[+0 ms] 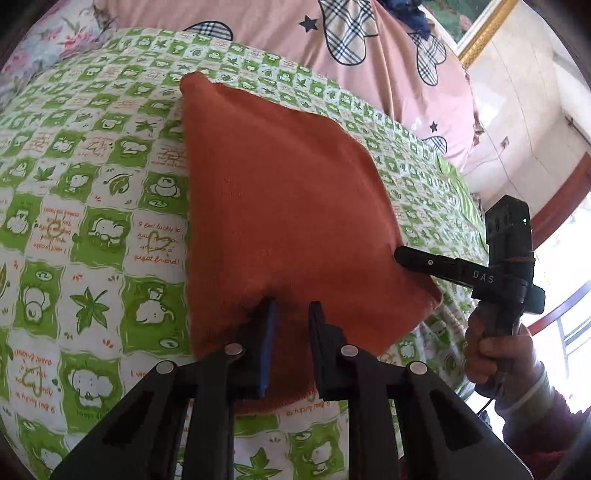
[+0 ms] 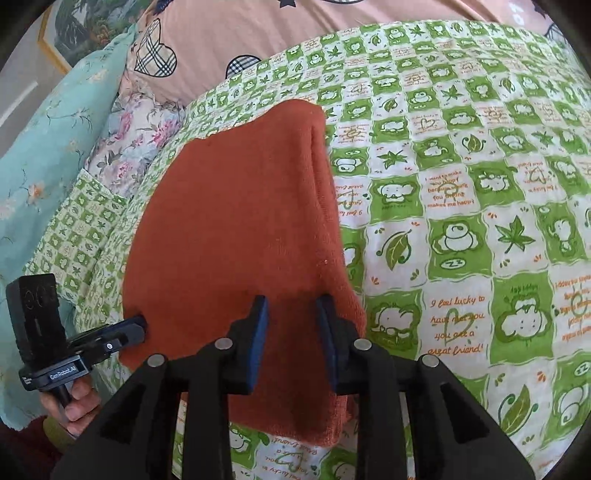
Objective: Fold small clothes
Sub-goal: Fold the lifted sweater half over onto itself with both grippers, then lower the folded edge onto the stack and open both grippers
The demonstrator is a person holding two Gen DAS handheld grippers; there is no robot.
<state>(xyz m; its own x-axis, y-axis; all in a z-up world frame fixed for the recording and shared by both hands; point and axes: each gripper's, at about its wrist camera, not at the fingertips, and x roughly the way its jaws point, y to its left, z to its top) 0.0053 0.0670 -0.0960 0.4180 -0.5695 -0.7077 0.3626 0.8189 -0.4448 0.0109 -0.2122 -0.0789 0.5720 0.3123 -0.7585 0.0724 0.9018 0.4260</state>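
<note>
Cloth count: one rust-orange knit cloth (image 1: 280, 206), folded flat, filling the centre of both views.
Cloth position: it lies on the green-check sheet (image 1: 92, 229); its near edge is at the bottom centre, and a far corner reaches the upper middle of the left view.
Gripper count: two, each held by a hand.
Left gripper (image 1: 291, 314): bottom centre of the left view, tips over the near edge of the cloth. The jaws stand narrow with a gap between them; whether the pads press on the cloth cannot be told.
Right gripper (image 2: 291, 310): bottom centre of the right view, tips over the cloth near its right fold. The jaws stand narrowly apart; no grip can be confirmed.
Cross view: each gripper shows in the other's camera, its tip touching a side edge of the cloth.
Hands: one right hand (image 1: 495, 354) at lower right of the left view; one left hand (image 2: 74, 402) at lower left of the right view.
Surface: a bed, with sheet printed in green and white squares with cartoon animals, leaves and orange script.
Bedding: one pink quilt (image 1: 369, 74) with plaid hearts and stars along the top; one floral pillow (image 2: 125, 147) and one teal pillow (image 2: 48, 166) at left in the right view.
Room: one gold-framed picture (image 1: 480, 29) at upper right of the left view, on a pale wall.
</note>
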